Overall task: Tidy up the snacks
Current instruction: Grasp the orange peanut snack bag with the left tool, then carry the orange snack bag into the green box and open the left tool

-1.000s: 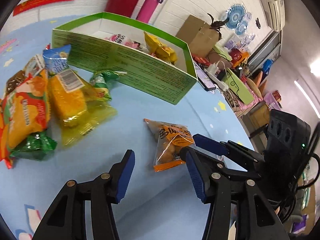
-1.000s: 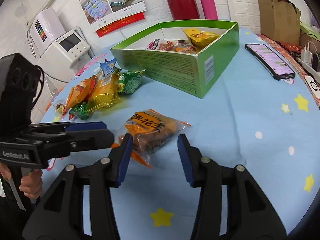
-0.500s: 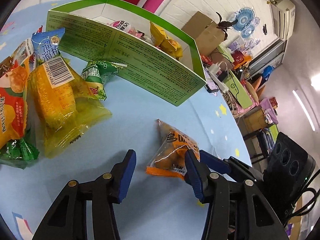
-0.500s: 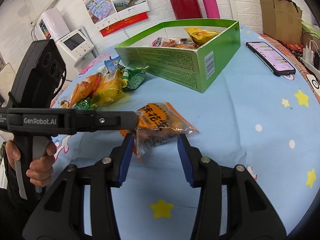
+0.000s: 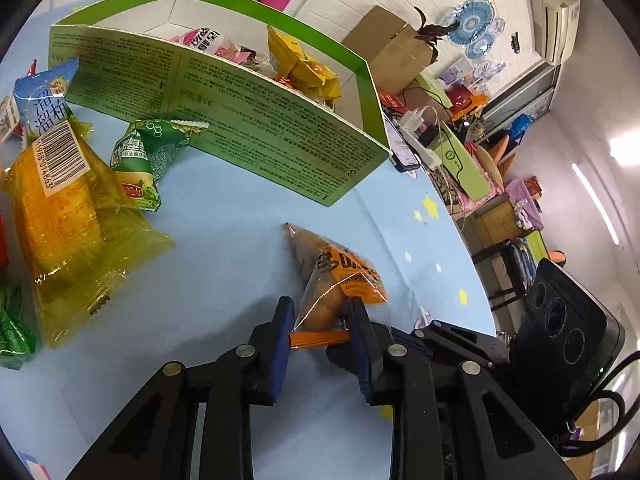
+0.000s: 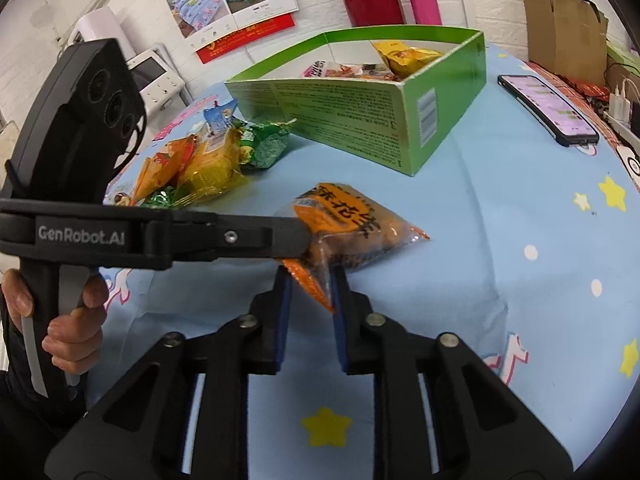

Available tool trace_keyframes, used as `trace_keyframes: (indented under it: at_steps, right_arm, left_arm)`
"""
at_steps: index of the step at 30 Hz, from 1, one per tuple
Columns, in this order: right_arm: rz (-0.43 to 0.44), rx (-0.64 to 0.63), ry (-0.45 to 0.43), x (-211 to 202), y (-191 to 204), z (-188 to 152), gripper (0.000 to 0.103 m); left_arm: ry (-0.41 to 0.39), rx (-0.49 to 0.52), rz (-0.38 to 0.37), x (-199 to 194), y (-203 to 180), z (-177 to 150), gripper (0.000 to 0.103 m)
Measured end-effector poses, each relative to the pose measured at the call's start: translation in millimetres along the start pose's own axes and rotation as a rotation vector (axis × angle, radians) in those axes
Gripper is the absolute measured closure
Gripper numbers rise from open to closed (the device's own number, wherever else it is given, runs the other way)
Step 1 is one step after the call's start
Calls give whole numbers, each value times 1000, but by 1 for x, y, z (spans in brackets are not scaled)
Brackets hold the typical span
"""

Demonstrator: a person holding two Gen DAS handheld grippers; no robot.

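A light blue, star-printed counter (image 6: pixel 520 184) carries a green cardboard box (image 6: pixel 360 120) with several snack packets already inside. To the box's left lies a loose pile of snacks (image 6: pixel 200 164), among them a yellow cake packet (image 5: pixel 60 208) and a green candy wrapper (image 5: pixel 144 156). In front of the box lies the orange peanut packet (image 6: pixel 352 220), both tools clamped on its near end: the left gripper (image 5: pixel 320 332) squeezes the crimped orange edge, and the right gripper (image 6: pixel 310 292) pinches the same corner from the other side.
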State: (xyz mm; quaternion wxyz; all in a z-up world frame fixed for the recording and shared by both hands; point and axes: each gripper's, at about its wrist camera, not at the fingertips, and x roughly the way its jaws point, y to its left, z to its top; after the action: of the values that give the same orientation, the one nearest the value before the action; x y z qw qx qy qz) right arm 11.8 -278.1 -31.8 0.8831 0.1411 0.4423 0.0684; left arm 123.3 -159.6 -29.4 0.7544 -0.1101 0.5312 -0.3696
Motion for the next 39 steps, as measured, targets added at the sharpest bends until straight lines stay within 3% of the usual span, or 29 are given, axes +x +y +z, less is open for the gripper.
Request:
trace_keyframes:
  at_steps: [6,14,22,32,34,35,36,38,39]
  right_arm:
    - [-9,-37,-28,-9,9,1,86]
    - [4,-114,-117,-29,30,28,86]
    - [-14,-174,-217,-31,34,73,86]
    - [-30,-123,-246,10,4,121,82]
    - [-61,-112,-239,25,-3,127,75]
    - [-83,-105,-230,30,-6,127,60]
    - [-94,-100,-225,33,-9,128,53]
    - [-104,-101,-231,37,-11,125,43]
    - [-107,-108,-230,37,-12,123,42]
  left_arm:
    - [-59,35,44,-13,-13,-1,82]
    - [-172,76,50,-53,-27,12,83]
    - [-269,136,73,-74,-38,58,83]
    - [-295,143,121,-47,-20,113,82]
    - [-286,122,158,-39,-11,121,75]
    - [-275,100,180,-36,-7,124,55]
    - [-276,76,202,-34,-1,124,31]
    - [-324,42,248,-36,8,120,18]
    - [-346,32,262,-39,12,117,18]
